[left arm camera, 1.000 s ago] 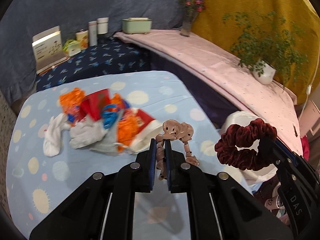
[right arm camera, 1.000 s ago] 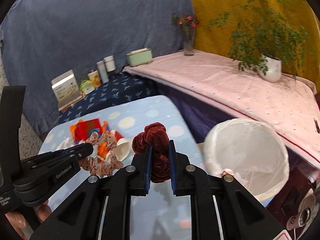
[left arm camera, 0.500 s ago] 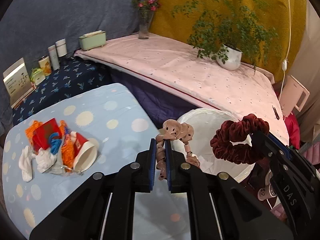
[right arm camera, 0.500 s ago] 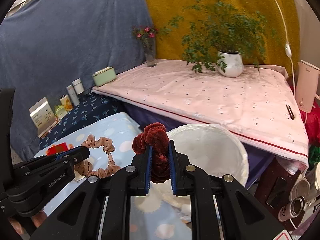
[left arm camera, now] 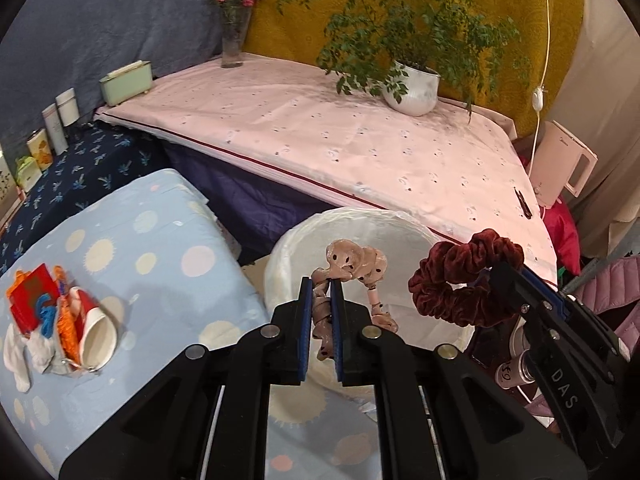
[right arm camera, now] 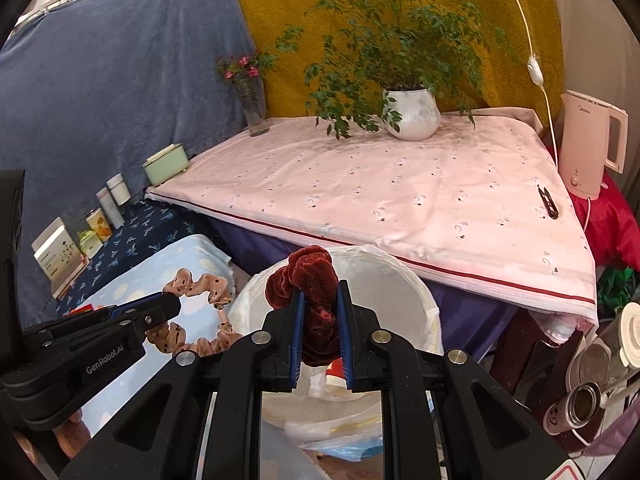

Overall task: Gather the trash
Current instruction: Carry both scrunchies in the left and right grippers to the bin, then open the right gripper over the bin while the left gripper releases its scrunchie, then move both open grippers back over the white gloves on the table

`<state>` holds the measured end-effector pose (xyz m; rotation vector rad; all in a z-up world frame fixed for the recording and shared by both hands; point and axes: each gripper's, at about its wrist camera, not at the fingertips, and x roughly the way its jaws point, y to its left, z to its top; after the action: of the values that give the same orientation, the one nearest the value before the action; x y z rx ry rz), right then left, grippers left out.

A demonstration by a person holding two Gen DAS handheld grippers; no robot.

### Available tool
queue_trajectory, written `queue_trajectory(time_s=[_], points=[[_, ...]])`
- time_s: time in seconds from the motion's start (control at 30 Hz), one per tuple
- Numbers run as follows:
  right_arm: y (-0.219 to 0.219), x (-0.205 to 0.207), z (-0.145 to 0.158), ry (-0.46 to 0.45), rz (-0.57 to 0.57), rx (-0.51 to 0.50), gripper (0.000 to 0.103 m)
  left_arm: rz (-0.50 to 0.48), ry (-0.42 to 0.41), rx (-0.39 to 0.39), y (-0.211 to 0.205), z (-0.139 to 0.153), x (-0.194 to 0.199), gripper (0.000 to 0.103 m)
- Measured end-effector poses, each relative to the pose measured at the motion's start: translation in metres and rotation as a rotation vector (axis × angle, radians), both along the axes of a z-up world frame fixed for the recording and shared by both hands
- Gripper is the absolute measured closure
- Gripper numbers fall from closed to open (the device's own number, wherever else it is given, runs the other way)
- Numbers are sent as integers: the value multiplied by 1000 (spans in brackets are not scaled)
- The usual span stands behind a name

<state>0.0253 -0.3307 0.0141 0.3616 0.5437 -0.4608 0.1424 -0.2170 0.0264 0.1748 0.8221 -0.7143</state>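
My left gripper (left arm camera: 321, 286) is shut on a beige dotted scrunchie (left arm camera: 354, 264) and holds it above the white-lined trash bin (left arm camera: 292, 248). My right gripper (right arm camera: 319, 300) is shut on a dark red velvet scrunchie (right arm camera: 308, 276), also over the bin (right arm camera: 404, 280). In the left wrist view the red scrunchie (left arm camera: 460, 276) and right gripper hang at the right. In the right wrist view the beige scrunchie (right arm camera: 200, 284) and left gripper (right arm camera: 172, 306) are at the left. A pile of trash (left arm camera: 52, 320) with a paper cup (left arm camera: 96, 332) lies on the light blue table (left arm camera: 160, 256).
A pink-covered table (left arm camera: 340, 136) with a potted plant (left arm camera: 412, 84) and a flower vase (left arm camera: 232, 44) stands behind the bin. A pink kettle (right arm camera: 592, 148) is at the right. Boxes and cans (right arm camera: 100, 216) line the dark blue shelf at the left. Clutter lies on the floor at the right.
Both grippers have swung right from above the table's trash pile to above the bin, each still holding its scrunchie. The trash pile now lies far to the left.
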Motion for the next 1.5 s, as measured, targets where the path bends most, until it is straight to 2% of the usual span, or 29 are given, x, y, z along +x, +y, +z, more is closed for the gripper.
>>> queue_trajectory(time_s=[0.2, 0.23, 0.33, 0.37, 0.43, 0.57, 1.0, 1.13, 1.5], points=[[-16, 6, -12, 21, -16, 16, 88, -24, 13, 9, -19, -10, 5, 92], [-18, 7, -13, 24, -16, 18, 86, -23, 18, 11, -21, -11, 6, 88], [-21, 12, -16, 32, -23, 16, 82, 1, 31, 6, -21, -15, 11, 61], [-21, 14, -17, 31, -22, 15, 80, 12, 27, 0, -20, -15, 12, 56], [-21, 16, -17, 32, -22, 14, 74, 17, 24, 1, -19, -17, 14, 55], [-18, 16, -15, 18, -30, 5, 62, 37, 15, 2, -14, -17, 19, 46], [11, 21, 2, 4, 14, -17, 57, 110, 3, -24, 25, -10, 24, 45], [26, 23, 10, -5, 32, -35, 53, 147, 2, -40, 44, -6, 26, 40], [74, 33, 27, -20, 116, -62, 51, 249, -22, -74, 109, 5, 28, 37]])
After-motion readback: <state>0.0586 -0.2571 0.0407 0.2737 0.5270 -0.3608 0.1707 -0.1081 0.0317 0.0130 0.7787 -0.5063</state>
